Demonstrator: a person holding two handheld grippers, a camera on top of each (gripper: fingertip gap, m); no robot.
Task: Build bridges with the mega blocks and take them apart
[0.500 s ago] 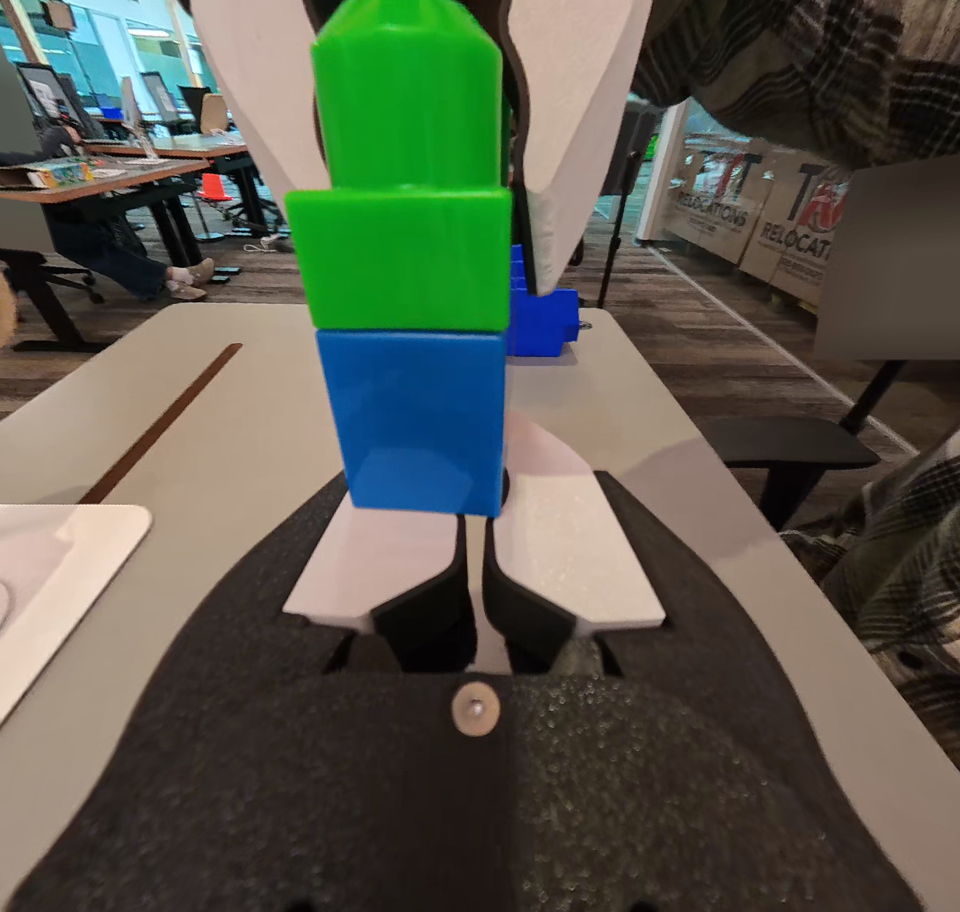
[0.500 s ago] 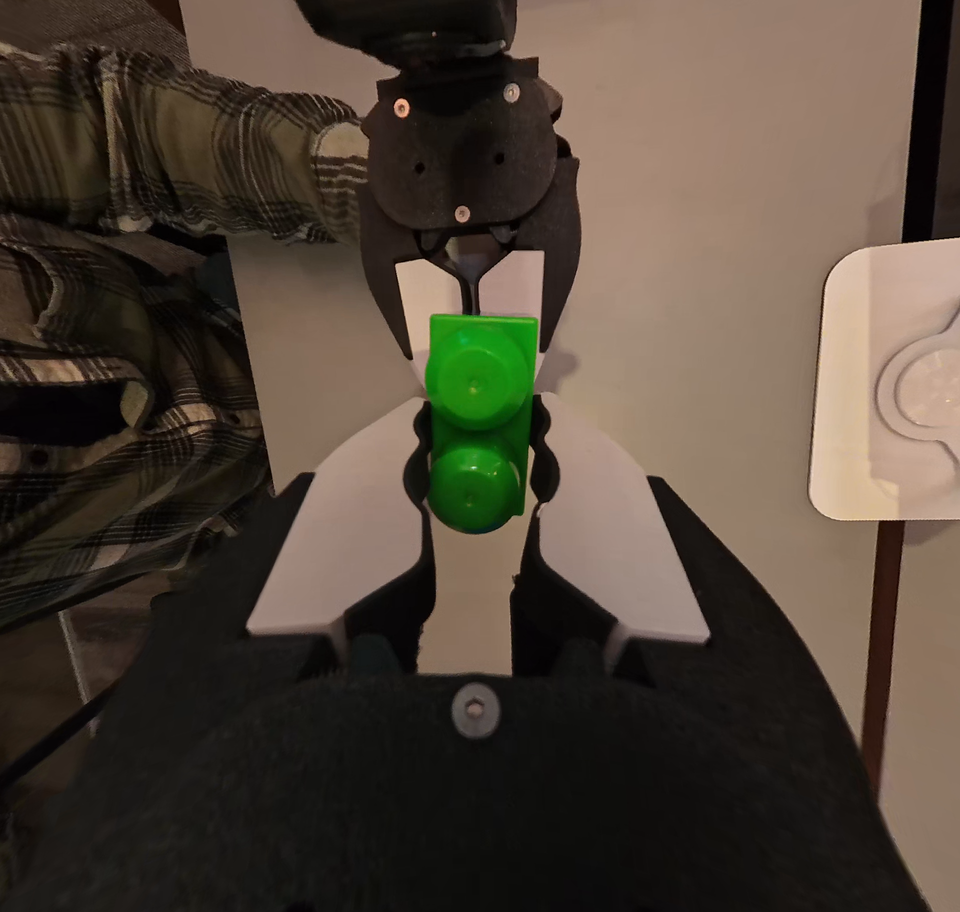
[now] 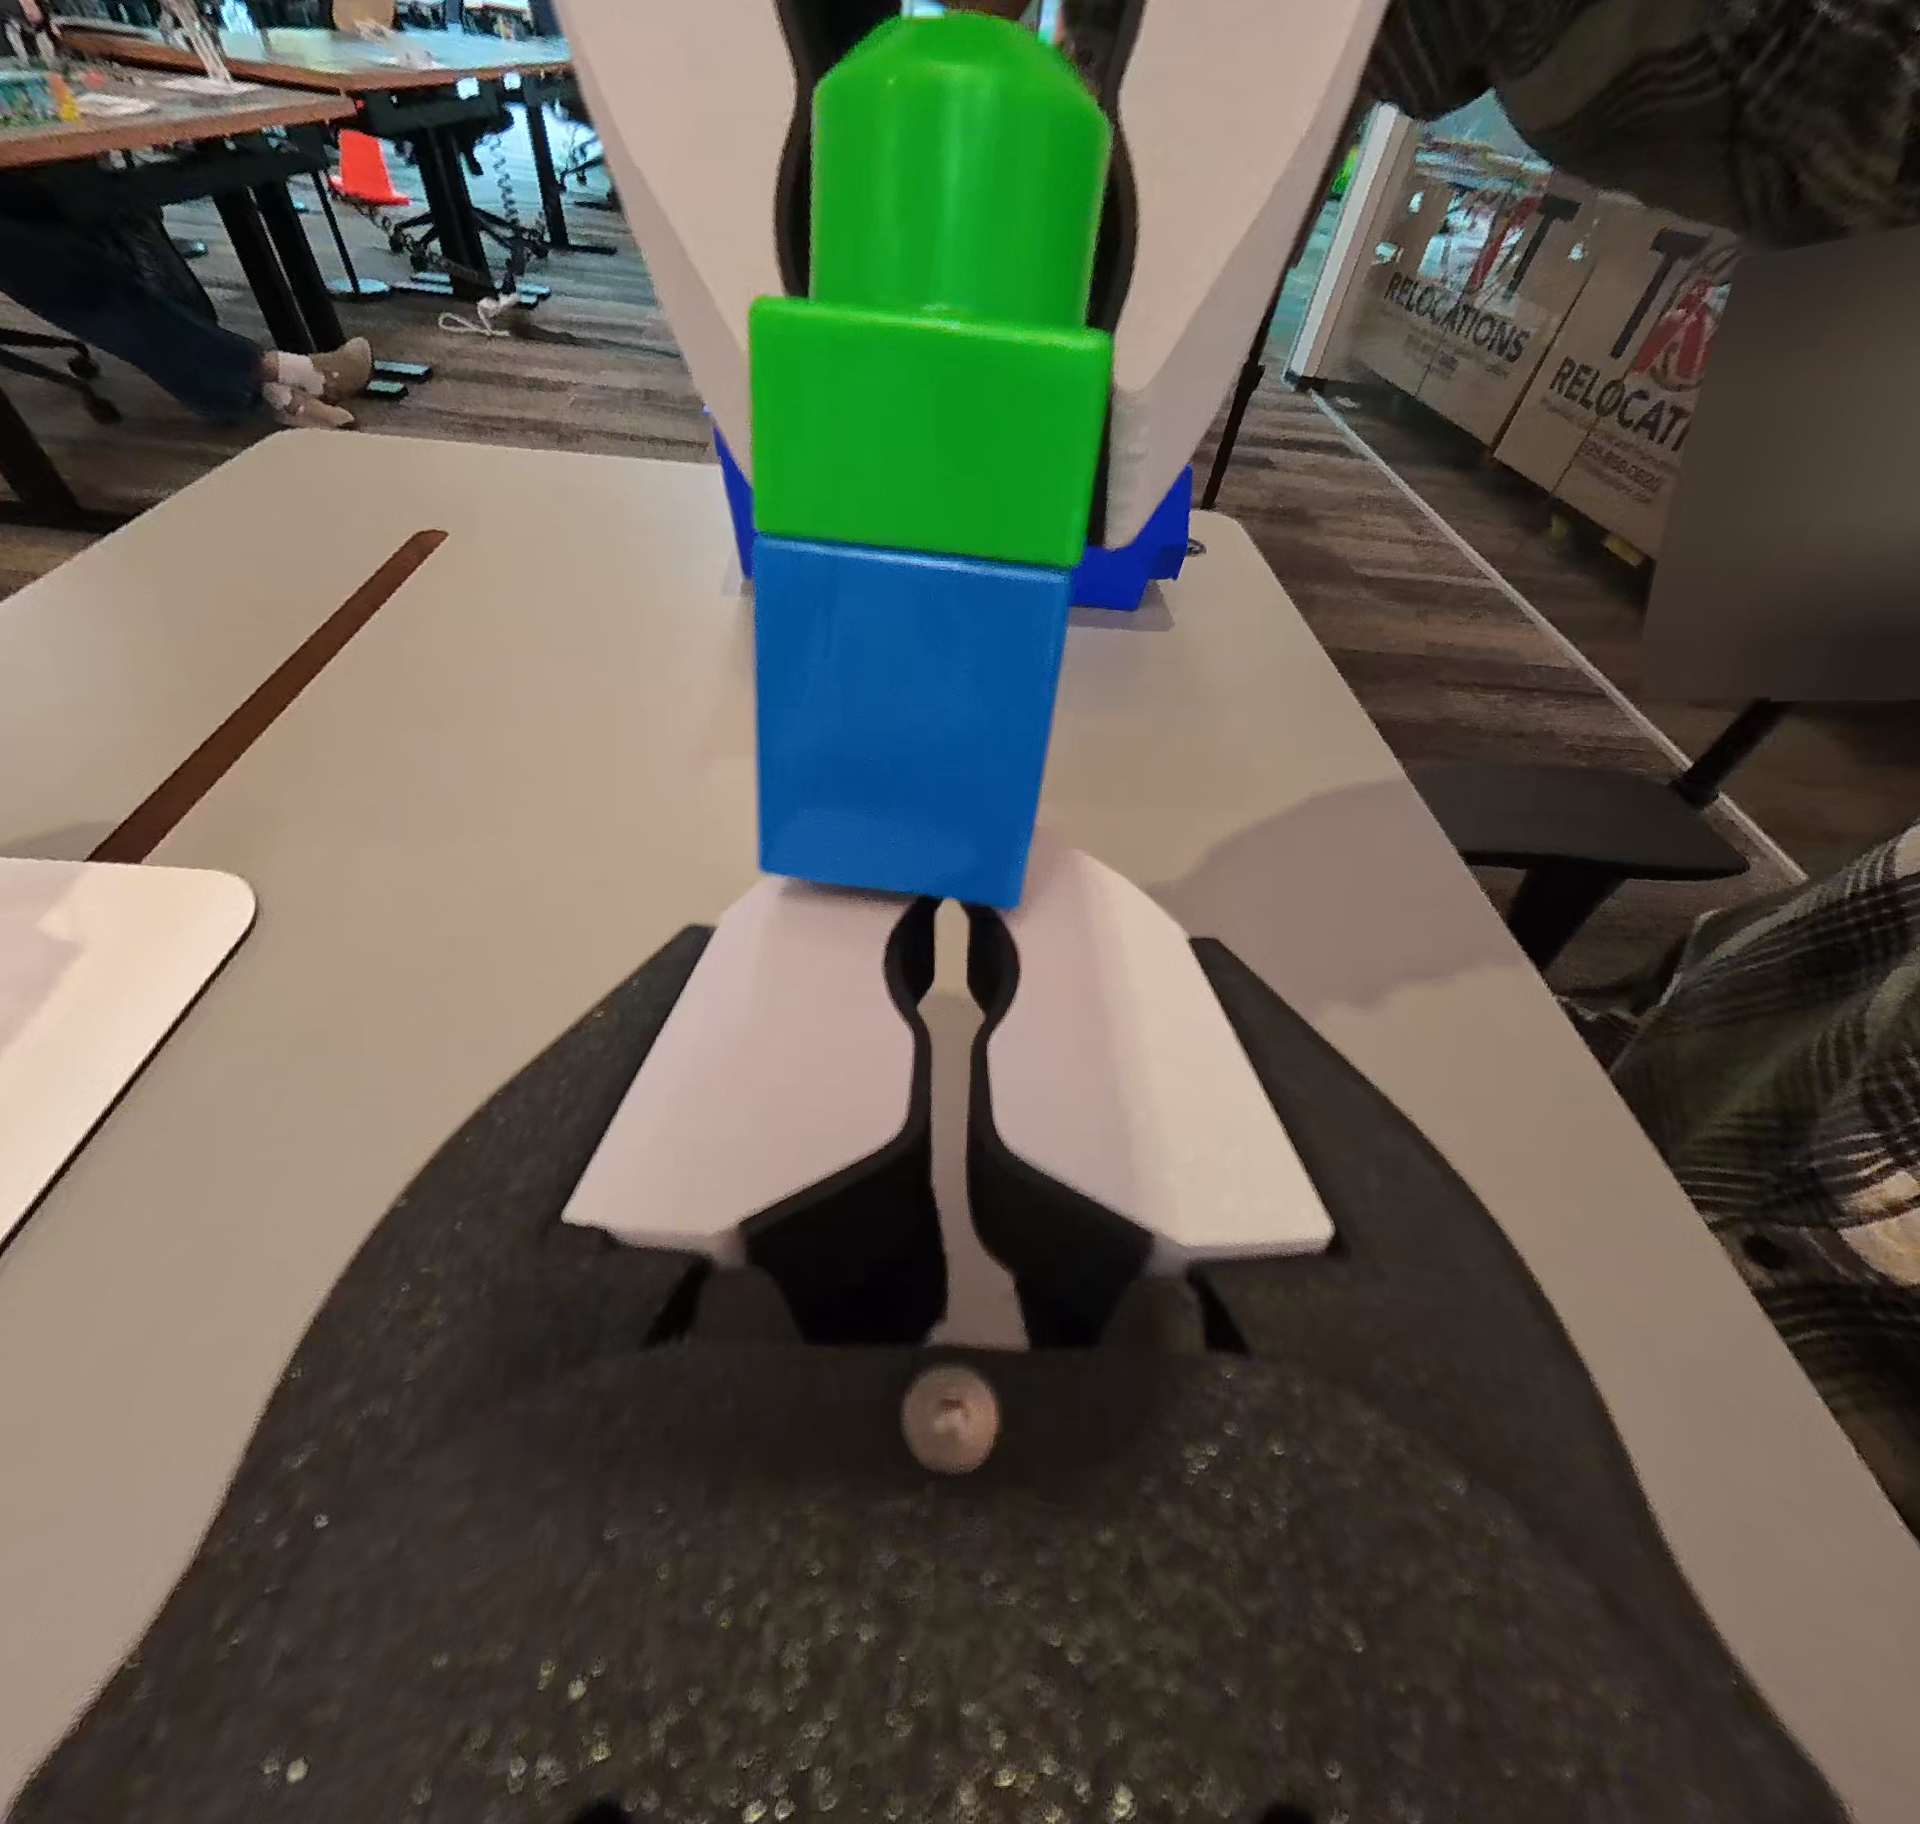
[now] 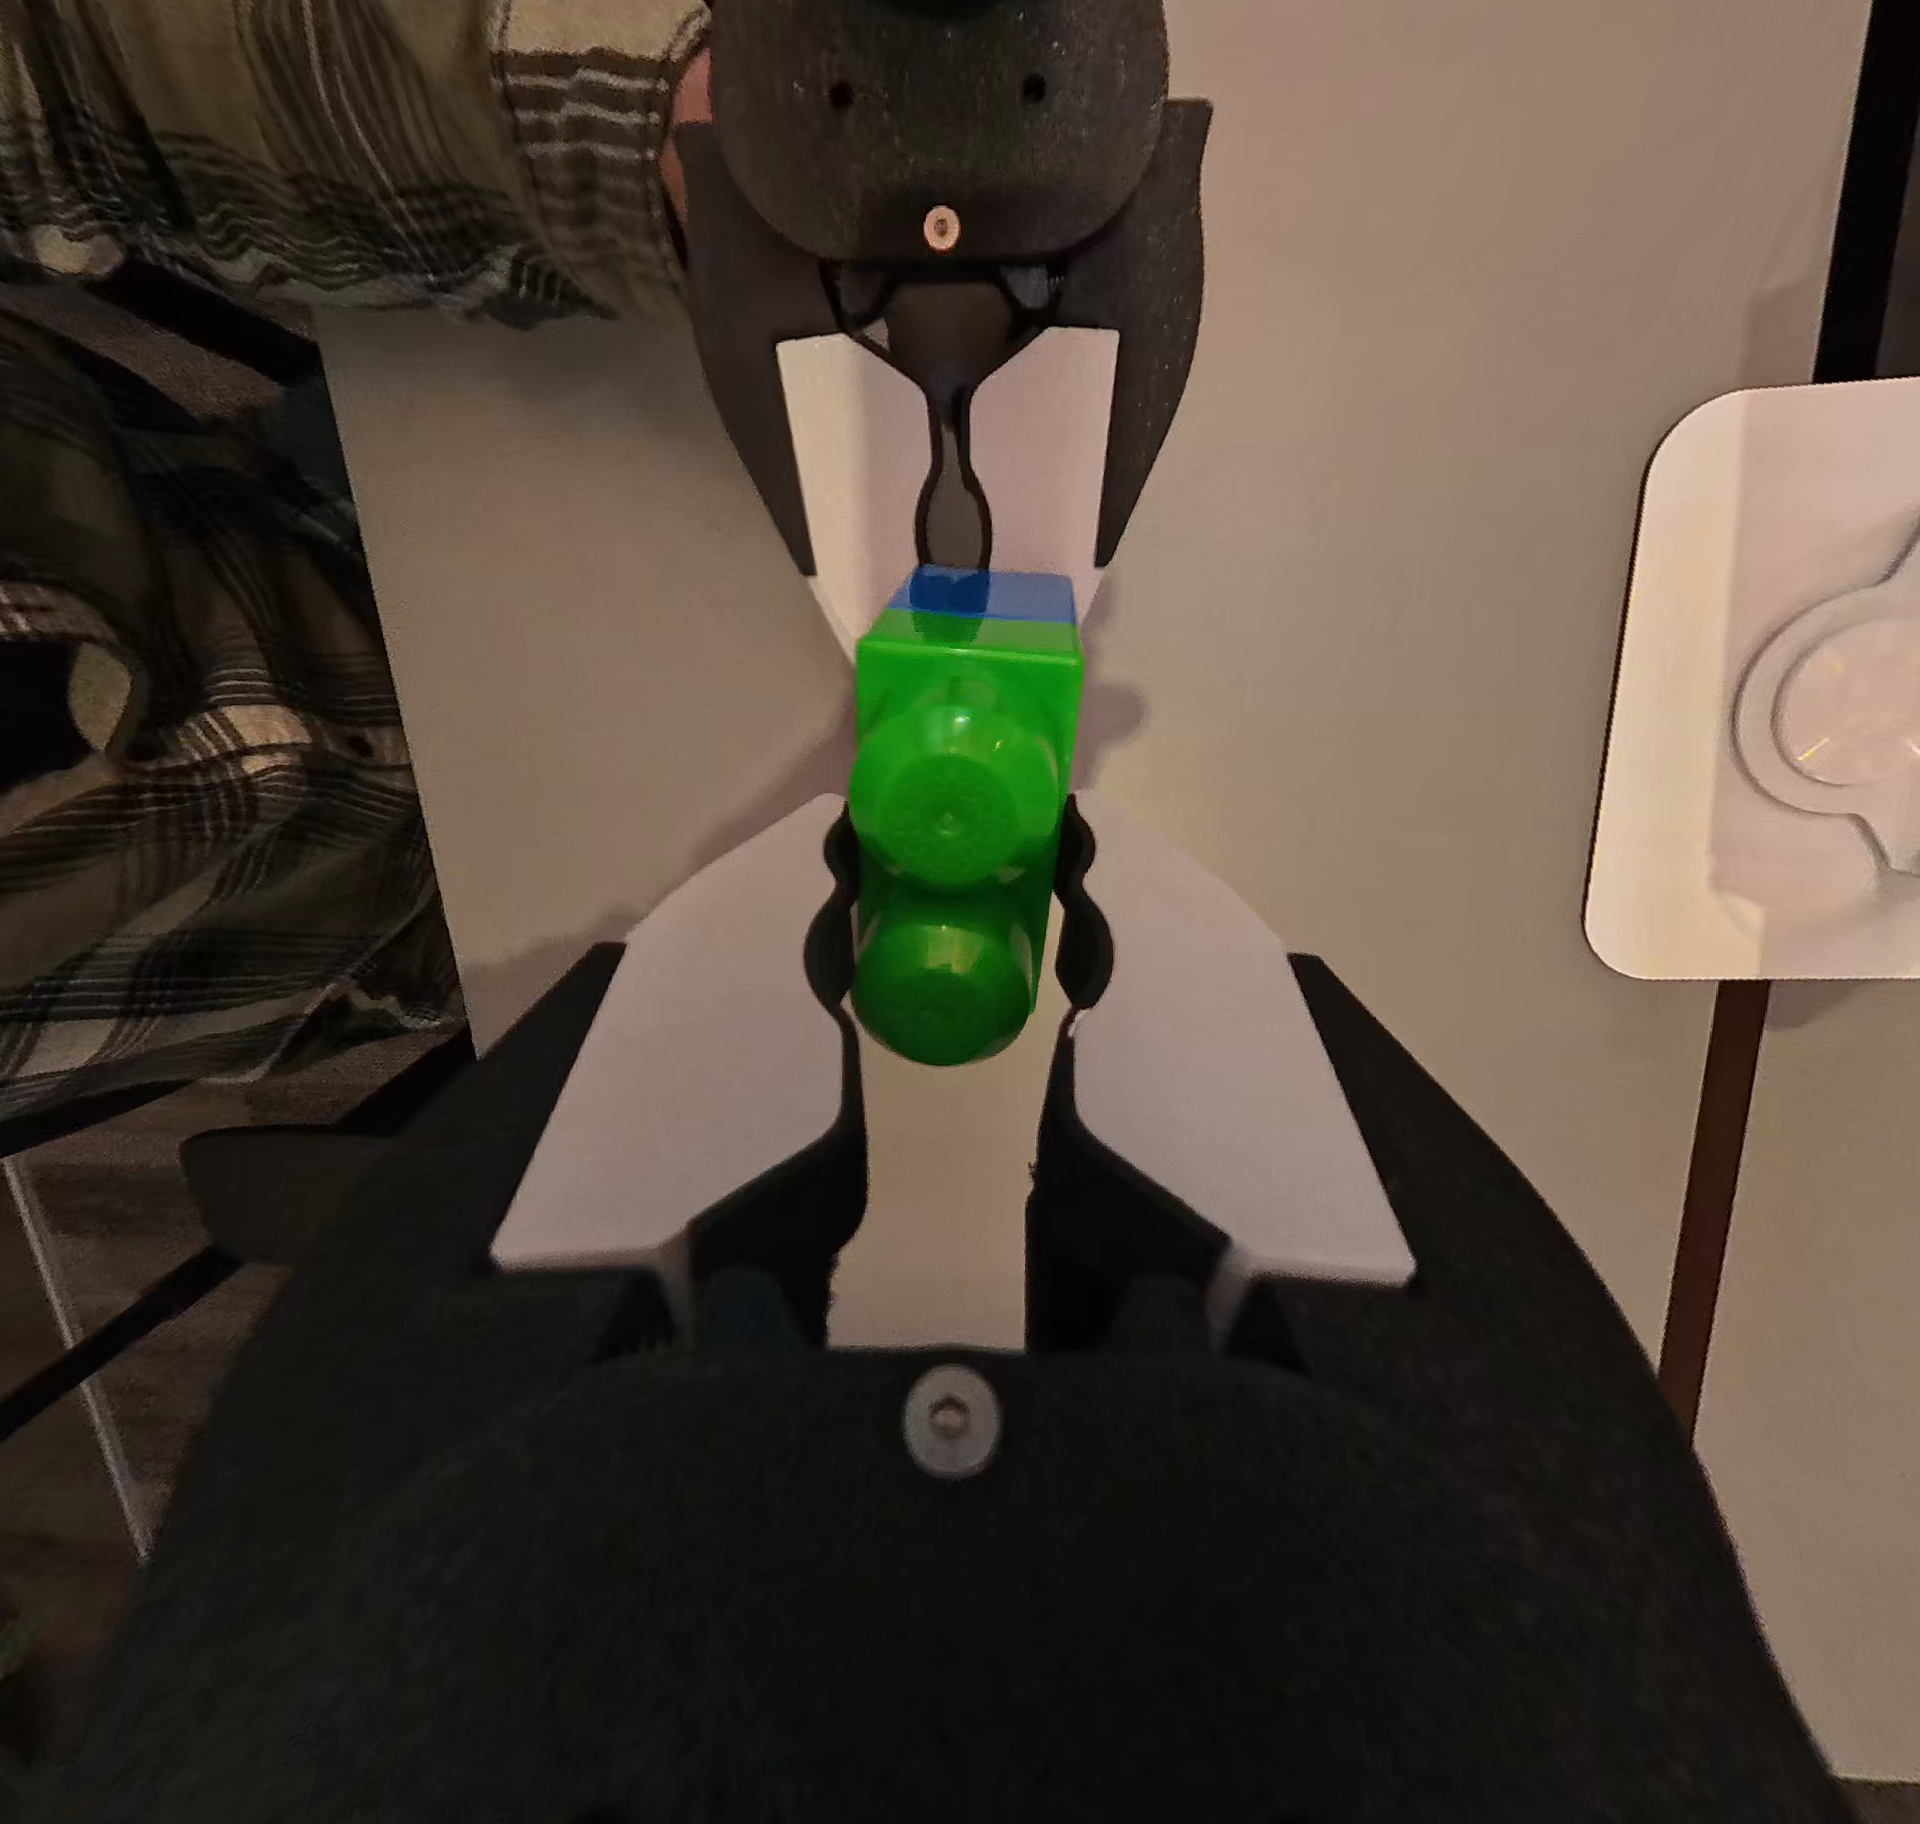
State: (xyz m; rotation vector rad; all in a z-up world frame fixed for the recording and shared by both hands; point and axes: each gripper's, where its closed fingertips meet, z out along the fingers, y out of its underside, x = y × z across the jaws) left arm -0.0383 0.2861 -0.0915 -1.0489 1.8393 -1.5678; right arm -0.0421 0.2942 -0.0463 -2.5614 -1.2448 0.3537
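Grey surface point(image 3: 499, 694) ran long ahead of me, a white tray point(image 3: 94, 995) at its left edge and a darker blue block point(image 3: 1127, 569) lying well beyond the work.

My right hand-held gripper point(image 4: 951, 927) came down from above, clenched on the green block point(image 4: 961, 777) across its sides by the nearer stud; the two studs faced its camera. My left hand-held gripper point(image 3: 914, 901) reached in low and level. It looked clamped on the foot of the blue block point(image 3: 904, 714), though the block hid the fingertips, so I took that grip as likely, not certain. The right view showed its fingers narrowed to a slit under the stack.

Green sat pressed onto blue, the stack upright and seemingly clear of the surface, held between both tools.

Judged the step as a separation: pulling green off blue. To do it well I meant to keep the left tool fixed as an anchor and draw the right one straight up along the stud axis. A slight rocking might ease the studs free. Twisting risked the blue block slipping out of the low grip.
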